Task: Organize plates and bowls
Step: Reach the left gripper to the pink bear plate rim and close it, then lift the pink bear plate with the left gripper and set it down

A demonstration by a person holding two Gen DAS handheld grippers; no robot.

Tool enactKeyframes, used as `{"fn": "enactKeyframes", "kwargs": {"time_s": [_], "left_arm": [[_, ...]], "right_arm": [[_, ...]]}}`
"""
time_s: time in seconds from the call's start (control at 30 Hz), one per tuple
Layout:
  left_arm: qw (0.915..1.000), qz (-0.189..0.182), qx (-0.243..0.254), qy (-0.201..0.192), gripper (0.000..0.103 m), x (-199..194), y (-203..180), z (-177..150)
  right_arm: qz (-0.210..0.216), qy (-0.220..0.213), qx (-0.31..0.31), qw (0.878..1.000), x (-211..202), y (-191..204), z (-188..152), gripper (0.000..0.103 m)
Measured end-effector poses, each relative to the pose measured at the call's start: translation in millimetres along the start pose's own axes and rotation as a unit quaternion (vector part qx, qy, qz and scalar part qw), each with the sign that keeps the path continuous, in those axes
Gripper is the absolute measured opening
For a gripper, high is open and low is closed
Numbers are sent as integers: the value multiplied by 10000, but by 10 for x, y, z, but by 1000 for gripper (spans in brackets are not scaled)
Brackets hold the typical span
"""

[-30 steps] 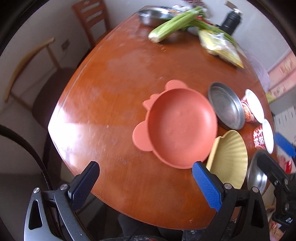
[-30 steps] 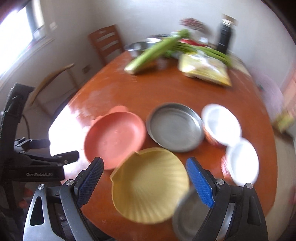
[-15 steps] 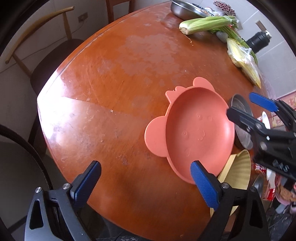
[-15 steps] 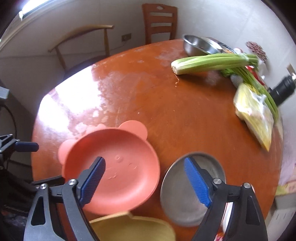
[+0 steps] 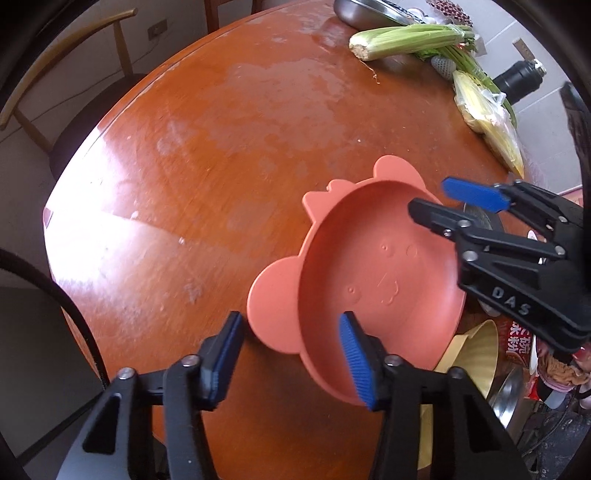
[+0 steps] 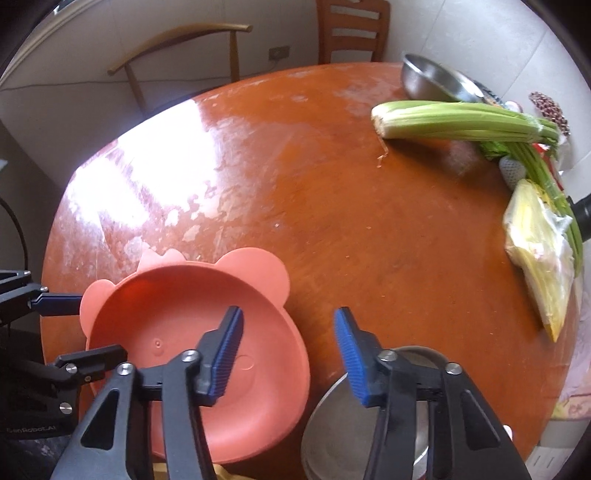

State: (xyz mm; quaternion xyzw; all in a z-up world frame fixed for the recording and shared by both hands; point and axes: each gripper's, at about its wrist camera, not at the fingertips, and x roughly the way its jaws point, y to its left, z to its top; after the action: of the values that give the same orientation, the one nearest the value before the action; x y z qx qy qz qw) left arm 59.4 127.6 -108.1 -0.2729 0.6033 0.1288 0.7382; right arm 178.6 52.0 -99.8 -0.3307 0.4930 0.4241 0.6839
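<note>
A salmon-pink bear-shaped plate [image 5: 373,280] lies on the round wooden table [image 5: 229,155]; it also shows in the right wrist view [image 6: 184,317]. My left gripper [image 5: 291,354] is open, its fingers straddling the plate's near rim by one ear. My right gripper [image 6: 288,350] is open, straddling the plate's far rim; it shows from the side in the left wrist view [image 5: 439,203]. A steel plate [image 6: 373,417] lies right of the pink one. A yellow shell-shaped plate [image 5: 469,354] sits partly under the pink plate.
Celery [image 6: 461,122], a steel basin [image 6: 432,79], a yellow bag [image 6: 539,258] and a black flask [image 5: 517,77] sit at the table's far side. Instant noodle cups [image 5: 521,343] stand at the right. Chairs [image 6: 351,29] stand behind the table.
Both grippers have moved in toward the pink plate and narrowed their opening. The right gripper now reaches over the plate's far rim.
</note>
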Motion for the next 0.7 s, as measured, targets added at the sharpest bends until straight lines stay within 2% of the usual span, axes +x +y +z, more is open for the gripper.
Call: {"fn": "enactKeyframes", "kwargs": {"time_s": [0.07, 0.17, 0.3, 0.5, 0.7], "left_arm": [[10000, -55, -10, -10, 36, 5, 6, 25], [9999, -111, -57, -46, 32, -10, 51, 105], [9996, -189, -171, -150, 32, -78, 120, 283], [9994, -30, -156, -321, 32, -144, 205, 561], [9989, 172, -66, -433, 32, -112, 241, 765]], "right_arm": [[47, 72, -31, 10000, 43, 30, 12, 37], [69, 70, 113, 9999, 49, 14, 22, 37], [296, -51, 571, 9979, -15, -106, 62, 37], [395, -245, 798, 9957, -120, -131, 204, 37], [440, -264, 1055, 9931, -67, -183, 345, 38]]}}
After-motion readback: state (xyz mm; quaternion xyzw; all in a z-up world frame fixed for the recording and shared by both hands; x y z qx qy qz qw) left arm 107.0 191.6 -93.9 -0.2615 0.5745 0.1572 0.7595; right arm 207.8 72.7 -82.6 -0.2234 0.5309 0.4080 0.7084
